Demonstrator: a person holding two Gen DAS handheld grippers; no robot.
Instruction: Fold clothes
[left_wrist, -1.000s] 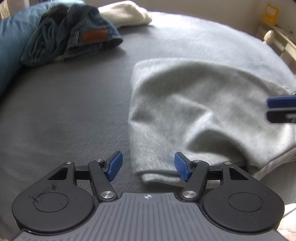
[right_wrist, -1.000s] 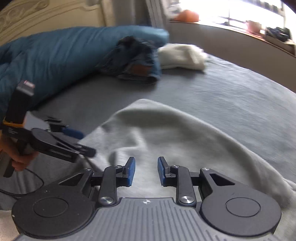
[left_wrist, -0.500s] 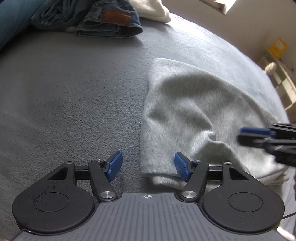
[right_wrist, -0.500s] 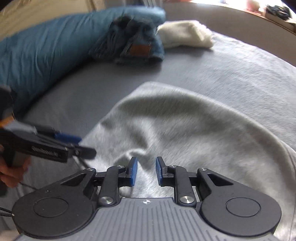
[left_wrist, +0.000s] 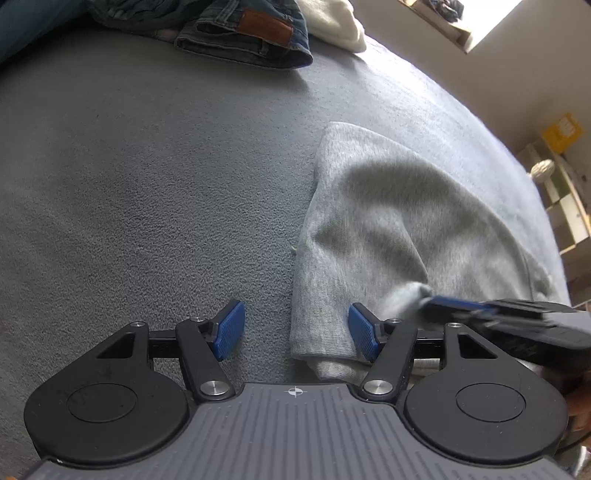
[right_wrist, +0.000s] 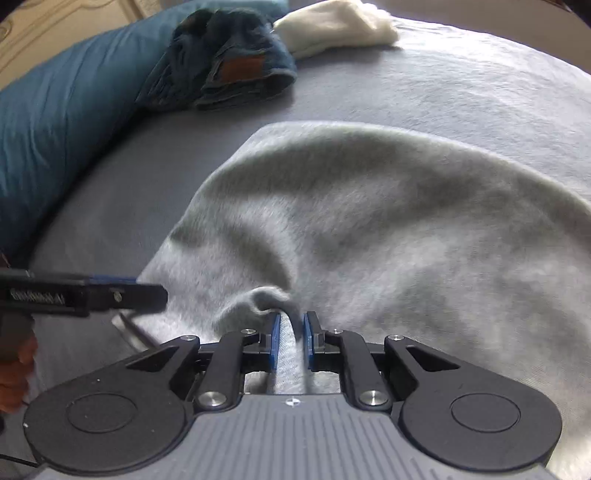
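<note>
Pinching a soft ridge of the grey sweatshirt (right_wrist: 369, 221), the right gripper (right_wrist: 290, 332) has just been closing; left gripper (left_wrist: 295, 334) stands spread astride its limp, light corner.

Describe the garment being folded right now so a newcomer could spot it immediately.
On the grey bedspread, look nearest the grippers: a light grey sweatshirt lies spread out. Unlike the blue jeans and white garment piled by the teal pillow, it has a fold between the right gripper pads.
</note>
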